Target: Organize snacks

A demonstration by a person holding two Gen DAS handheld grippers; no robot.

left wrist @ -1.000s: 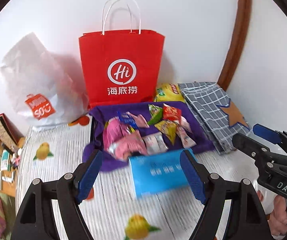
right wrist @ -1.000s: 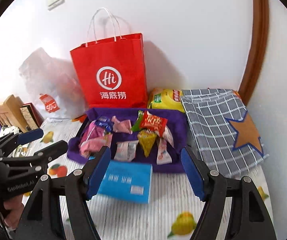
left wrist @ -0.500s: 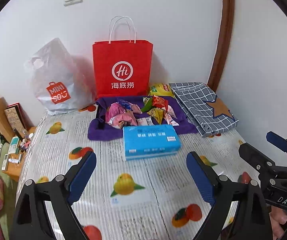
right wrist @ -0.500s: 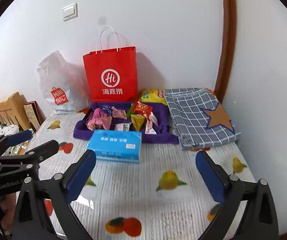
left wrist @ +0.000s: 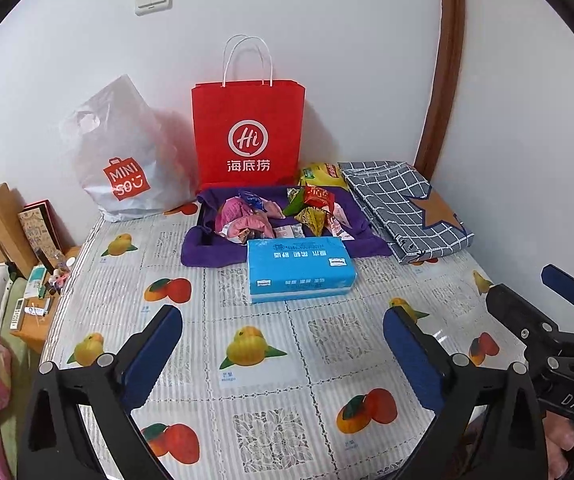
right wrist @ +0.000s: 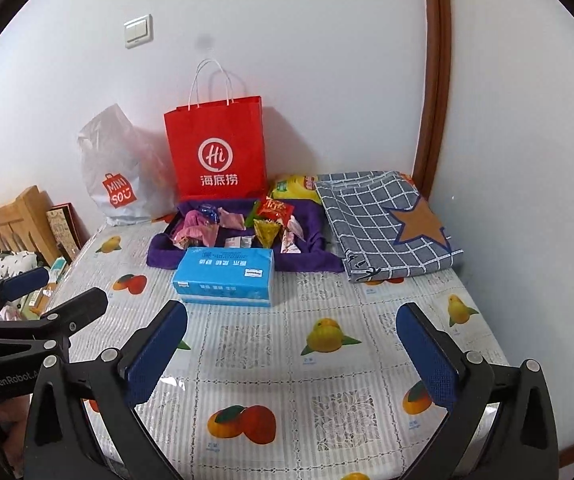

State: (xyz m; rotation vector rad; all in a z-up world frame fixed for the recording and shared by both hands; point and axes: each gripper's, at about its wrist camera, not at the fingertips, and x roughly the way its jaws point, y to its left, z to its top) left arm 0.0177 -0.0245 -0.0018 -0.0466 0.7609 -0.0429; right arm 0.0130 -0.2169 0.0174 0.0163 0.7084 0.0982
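**Purple tray holds the snacks; both tools wide and empty**

Vinyl-covered desk (left wrist: 271, 364), printed with fruit, carries everything, pushed toward the back wall. Largest there is a red paper bag (left wrist: 248, 136) standing upright against the wall, with a white Miniso plastic bag (left wrist: 127, 160) slumped to its left and a folded grey checked cloth with a star patch (left wrist: 403, 208) lying to its right. Just in front of the red bag sits a purple tray (left wrist: 203, 248). The loose snack packets (left wrist: 283, 216) lie heaped in it, pink wrappers to the left, red, green and yellow ones to the right. A yellow chip bag (right wrist: 293, 188) lies outside it, wedged between the red bag and the cloth. A blue tissue pack (left wrist: 299, 268) rests flat against the tray's front edge.

The left tool (left wrist: 283, 344) and right tool (right wrist: 293, 340) both hover low over the near desk, well apart from the tray, jaws spread, nothing between them.

The packets are gathered but jumbled, which fits a pile awaiting sorting as well as one just collected. Whichever it is, any reach should come in over the tissue pack, not through it. Crinkly wrappers slip, so I would pinch one packet at a sealed edge rather than the puffed middle, and keep the other tool clear.
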